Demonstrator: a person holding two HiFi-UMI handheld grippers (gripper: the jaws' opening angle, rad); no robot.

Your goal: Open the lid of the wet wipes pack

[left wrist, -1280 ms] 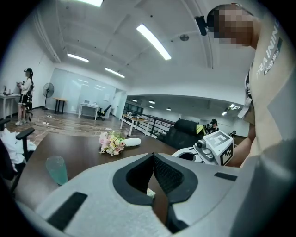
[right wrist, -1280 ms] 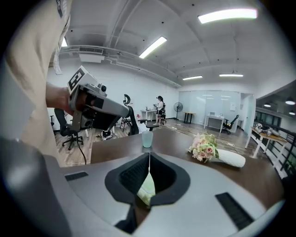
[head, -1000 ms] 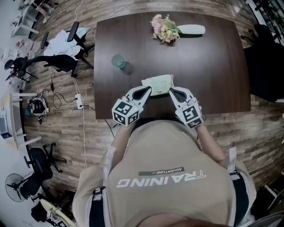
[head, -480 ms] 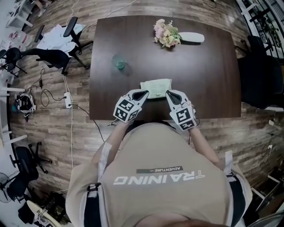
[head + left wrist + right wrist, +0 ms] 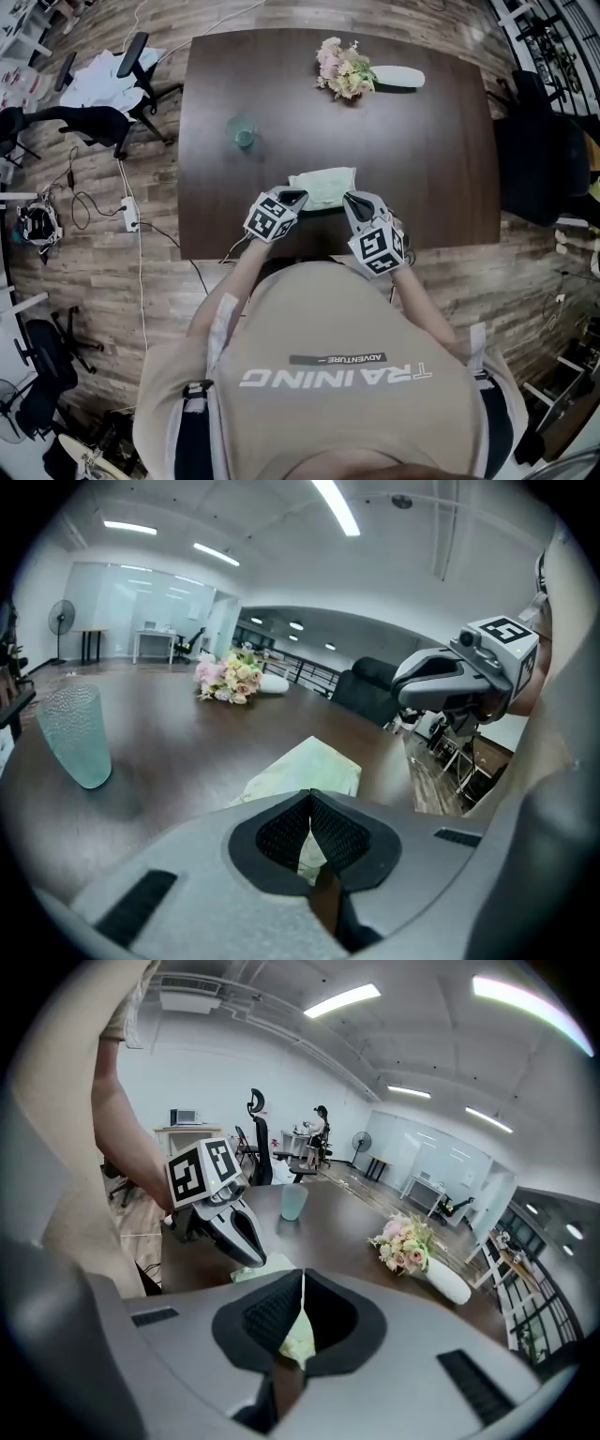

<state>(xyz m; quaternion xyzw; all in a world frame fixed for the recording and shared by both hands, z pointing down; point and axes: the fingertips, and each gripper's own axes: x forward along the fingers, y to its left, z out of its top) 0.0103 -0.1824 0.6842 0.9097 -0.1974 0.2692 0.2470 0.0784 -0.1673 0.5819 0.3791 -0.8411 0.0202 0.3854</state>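
Note:
A pale green wet wipes pack (image 5: 323, 186) lies flat on the dark wooden table (image 5: 422, 141), close to its near edge. My left gripper (image 5: 298, 196) hovers at the pack's near left corner, jaws shut with nothing between them. My right gripper (image 5: 349, 198) sits at the pack's near right corner, also shut and empty. In the left gripper view the pack (image 5: 305, 771) lies just ahead of the shut jaws (image 5: 310, 799). In the right gripper view a sliver of the pack (image 5: 298, 1340) shows behind the closed jaws (image 5: 302, 1283), with the left gripper (image 5: 230, 1227) opposite.
A translucent teal cup (image 5: 245, 136) stands left of centre on the table. A bouquet of pink flowers (image 5: 341, 67) and a white vase lying down (image 5: 397, 76) are at the far side. Office chairs (image 5: 112, 117) stand on the wooden floor to the left.
The head view has shifted, so the table appears a little further left and up. Both grippers stay shut at the pack's near corners, drawn slightly closer to it.

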